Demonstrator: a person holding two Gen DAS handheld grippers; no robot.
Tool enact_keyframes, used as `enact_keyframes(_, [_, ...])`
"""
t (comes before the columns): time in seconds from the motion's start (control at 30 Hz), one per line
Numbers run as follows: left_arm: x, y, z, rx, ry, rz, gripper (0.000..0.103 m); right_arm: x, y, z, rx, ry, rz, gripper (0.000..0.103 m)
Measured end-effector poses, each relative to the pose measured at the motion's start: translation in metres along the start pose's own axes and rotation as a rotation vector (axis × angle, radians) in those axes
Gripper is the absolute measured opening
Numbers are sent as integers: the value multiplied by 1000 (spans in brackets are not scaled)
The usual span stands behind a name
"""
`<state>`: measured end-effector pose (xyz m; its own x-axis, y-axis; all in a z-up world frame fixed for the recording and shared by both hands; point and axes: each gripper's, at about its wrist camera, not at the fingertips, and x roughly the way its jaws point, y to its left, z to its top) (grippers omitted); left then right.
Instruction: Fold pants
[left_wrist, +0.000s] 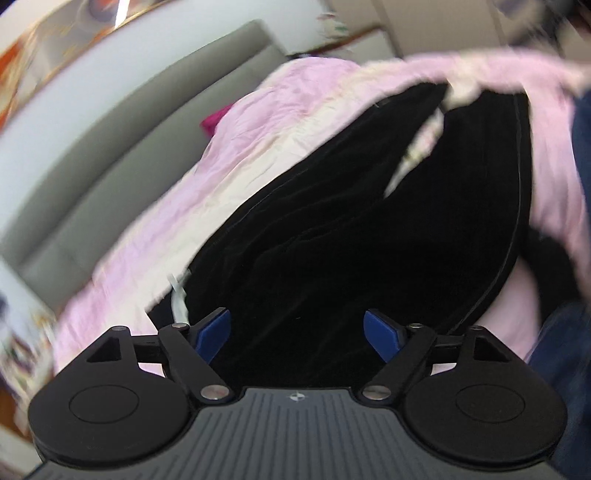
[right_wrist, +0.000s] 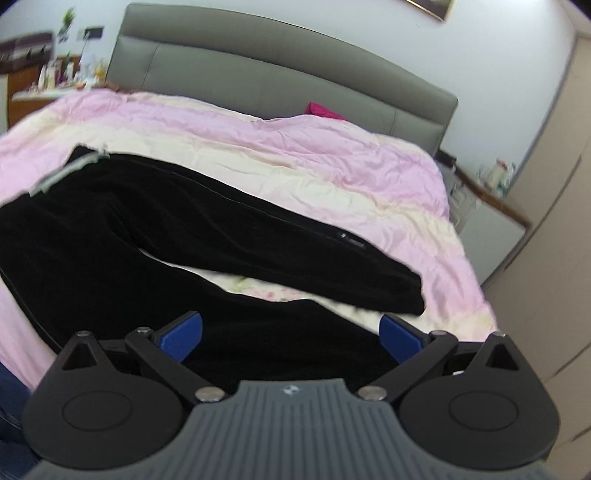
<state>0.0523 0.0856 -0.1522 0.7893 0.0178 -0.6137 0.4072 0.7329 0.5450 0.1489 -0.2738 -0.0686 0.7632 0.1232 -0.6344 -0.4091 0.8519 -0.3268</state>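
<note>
Home bedroom. Bed (right_wrist: 332, 155) with pink-and-cream quilt and grey padded headboard (right_wrist: 258, 74); cluttered dresser (right_wrist: 48, 85) at 10 o'clock, wardrobe (right_wrist: 554, 221) at 3 o'clock.

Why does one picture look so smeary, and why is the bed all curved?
Left wrist view: motion blur smears the pink bedspread and the room's edges, while the left gripper stays sharp. Right wrist view: steadier, though the black pants show little detail, almost pure black. Both views: the fisheye lens bends the grey headboard into an arc.
</note>
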Motion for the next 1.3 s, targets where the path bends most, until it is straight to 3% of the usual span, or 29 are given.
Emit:
enact_keyframes(0.13, [19, -28, -27, 291, -19, -40, 96, 29, -9, -18, -247, -67, -43, 98])
enact_keyframes(0.3, [44, -41, -59, 422, 76, -144, 95, 68, -30, -57, -504, -52, -95, 98])
enact_keyframes(0.4, [55, -43, -72, 444, 136, -164, 93, 87, -47, -90, -619, -18, -80, 95])
enact_keyframes(0.53, [64, -43, -90, 472, 173, -187, 93, 110, -57, -129, -744, 68, -61, 84])
enact_keyframes(0.73, [71, -40, -102, 457, 175, -170, 97, 135, -49, -179, -875, 100, -9, 83])
enact_keyframes(0.8, [74, -41, -102, 450, 168, -151, 100, 143, -51, -185, -842, 106, 55, 83])
enact_keyframes(0.97, [86, -38, -109, 490, 128, -112, 103, 166, -50, -199, -839, 35, 0, 83])
enact_keyframes(1.1, [100, -25, -111, 467, 108, -75, 103, 182, -47, -207, -909, -53, -13, 83])
enact_keyframes(1.2, [105, -18, -112, 438, 102, -45, 103, 195, -48, -212, -972, -131, -84, 81])
enact_keyframes(1.23, [106, -16, -113, 438, 98, -35, 103, 200, -47, -212, -981, -154, -129, 74])
enact_keyframes(1.3, [108, -13, -112, 432, 92, -6, 103, 210, -45, -213, -992, -178, -202, 72])
